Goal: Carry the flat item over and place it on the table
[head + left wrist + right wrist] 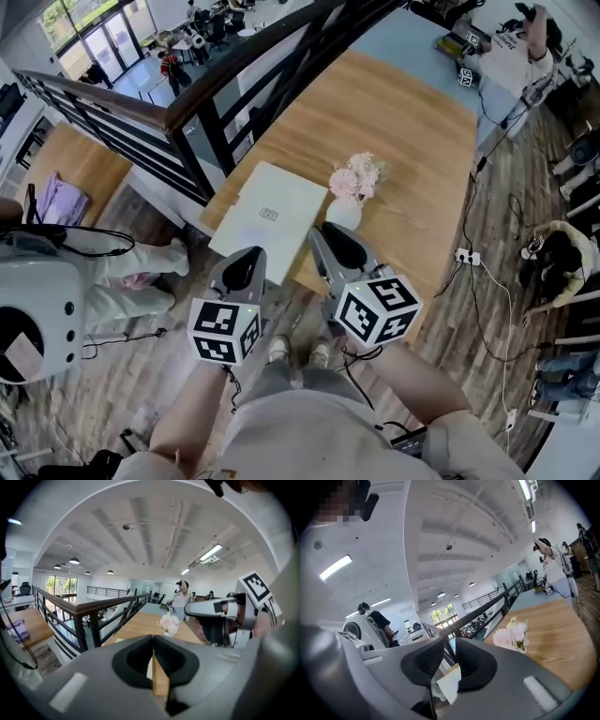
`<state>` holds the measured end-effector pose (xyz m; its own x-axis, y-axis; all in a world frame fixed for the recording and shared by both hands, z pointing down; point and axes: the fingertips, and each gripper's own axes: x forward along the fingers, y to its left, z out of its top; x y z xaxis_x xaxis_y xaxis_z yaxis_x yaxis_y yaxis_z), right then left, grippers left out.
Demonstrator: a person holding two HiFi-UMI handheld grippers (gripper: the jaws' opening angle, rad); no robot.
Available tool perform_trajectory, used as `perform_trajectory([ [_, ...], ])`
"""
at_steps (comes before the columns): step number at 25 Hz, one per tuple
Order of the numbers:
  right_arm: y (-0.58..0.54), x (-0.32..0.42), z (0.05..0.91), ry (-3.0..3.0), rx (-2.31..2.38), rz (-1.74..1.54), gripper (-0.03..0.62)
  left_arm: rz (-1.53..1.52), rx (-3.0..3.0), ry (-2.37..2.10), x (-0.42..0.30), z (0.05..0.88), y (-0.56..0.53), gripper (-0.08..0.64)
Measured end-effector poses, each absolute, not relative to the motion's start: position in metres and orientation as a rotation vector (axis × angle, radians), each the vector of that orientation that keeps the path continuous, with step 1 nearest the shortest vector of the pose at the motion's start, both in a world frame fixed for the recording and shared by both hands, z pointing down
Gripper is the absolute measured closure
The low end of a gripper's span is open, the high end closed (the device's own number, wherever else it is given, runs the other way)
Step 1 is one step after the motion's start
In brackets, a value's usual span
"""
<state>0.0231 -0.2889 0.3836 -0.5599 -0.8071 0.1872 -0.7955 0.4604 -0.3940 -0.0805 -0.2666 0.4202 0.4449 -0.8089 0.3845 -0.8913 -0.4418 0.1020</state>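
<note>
The flat white item [267,214] lies on the near left corner of the wooden table [394,122]. Beside it stands a white vase of pink flowers [349,192]. Both grippers hover by the table's near edge, free of the item. My left gripper [248,253] is shut with nothing in it; in the left gripper view its tips [153,638] meet. My right gripper [322,230] stands just right of the item, its jaws [449,641] nearly together with a narrow gap and nothing between them. A corner of the item [450,684] shows below that gap.
A black railing [216,103] runs along the table's left side, with a lower floor beyond it. One person [516,56] stands at the far end and another [562,258] sits at the right. A white machine [37,309] is at the left. A power strip [466,256] lies on the floor.
</note>
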Motion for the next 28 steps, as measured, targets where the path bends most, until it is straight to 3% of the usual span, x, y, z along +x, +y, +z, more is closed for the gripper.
perform_trajectory([
  [4,-0.271,0.029,0.339,2.642,-1.363,-0.655,0.560,0.337,2.468,-1.470,-0.075,0.382,-0.256,0.555],
  [14,-0.220,0.039,0.262,2.714,-1.328,-0.320,0.589,0.250,2.718,-1.538,-0.061,0.294,-0.215,0.555],
  [28,-0.172,0.040,0.279,2.788,-1.308,-0.356,0.592,0.281,2.704,-1.483,-0.052,0.305,-0.187,0.555],
])
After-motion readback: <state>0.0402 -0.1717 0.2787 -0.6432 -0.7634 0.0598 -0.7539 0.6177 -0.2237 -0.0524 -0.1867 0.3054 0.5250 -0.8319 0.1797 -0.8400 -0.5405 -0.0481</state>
